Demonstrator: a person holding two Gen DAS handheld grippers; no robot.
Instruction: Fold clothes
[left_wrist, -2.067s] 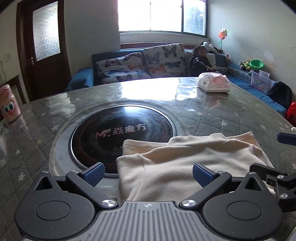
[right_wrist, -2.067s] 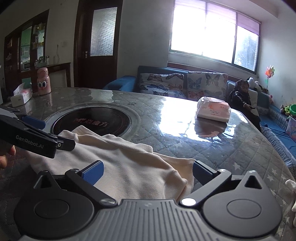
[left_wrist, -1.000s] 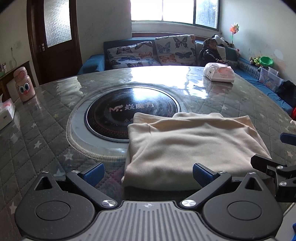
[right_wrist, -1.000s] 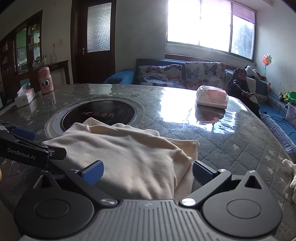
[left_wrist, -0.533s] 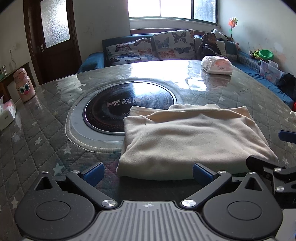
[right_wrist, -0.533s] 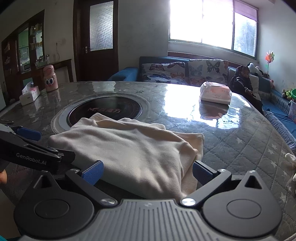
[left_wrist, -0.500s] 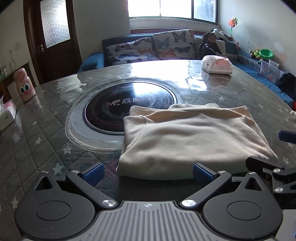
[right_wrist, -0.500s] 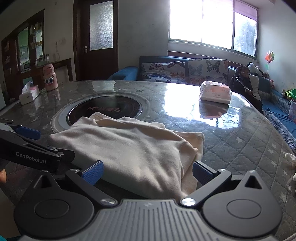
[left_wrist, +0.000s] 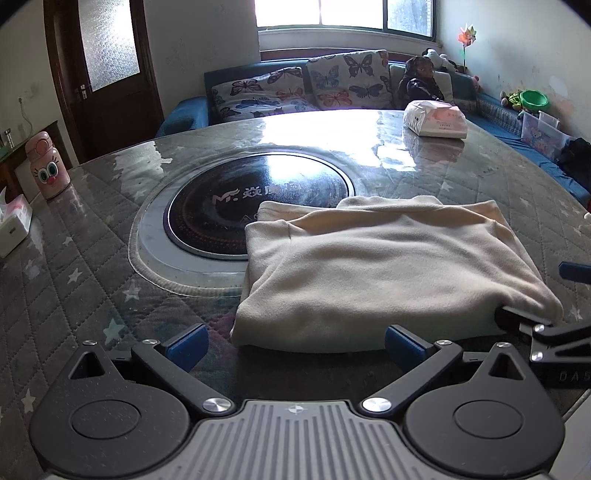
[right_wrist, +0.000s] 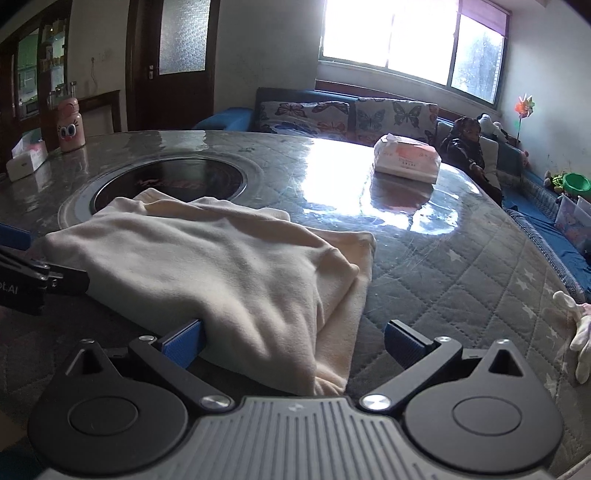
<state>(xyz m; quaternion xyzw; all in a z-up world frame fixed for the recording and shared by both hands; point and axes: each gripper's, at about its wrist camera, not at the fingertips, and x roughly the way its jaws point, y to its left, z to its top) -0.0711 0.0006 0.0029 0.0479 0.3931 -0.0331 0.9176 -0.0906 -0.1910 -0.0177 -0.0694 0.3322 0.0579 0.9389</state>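
Observation:
A cream garment (left_wrist: 388, 269) lies folded into a thick rectangle on the quilted round table (left_wrist: 74, 258), partly over the black hotplate disc (left_wrist: 258, 195). My left gripper (left_wrist: 295, 341) is open just short of the garment's near edge, touching nothing. My right gripper (right_wrist: 293, 339) is open with the garment's (right_wrist: 221, 266) near right corner lying between its fingers. The right gripper's tips show at the right edge of the left wrist view (left_wrist: 532, 325), at the garment's corner. The left gripper's tips show at the left edge of the right wrist view (right_wrist: 55, 280).
A pink and white tissue pack (left_wrist: 434, 120) lies on the far side of the table. A pink cartoon bottle (left_wrist: 46, 171) and a white tissue box (left_wrist: 13, 225) stand at the left edge. A sofa with butterfly cushions (left_wrist: 306, 85) and a seated child (left_wrist: 421, 79) are behind.
Both grippers drew back from the folded garment and dropped lower toward the table's near edge. The garment lies still. The right gripper has shifted so the garment's corner sits between its fingers.

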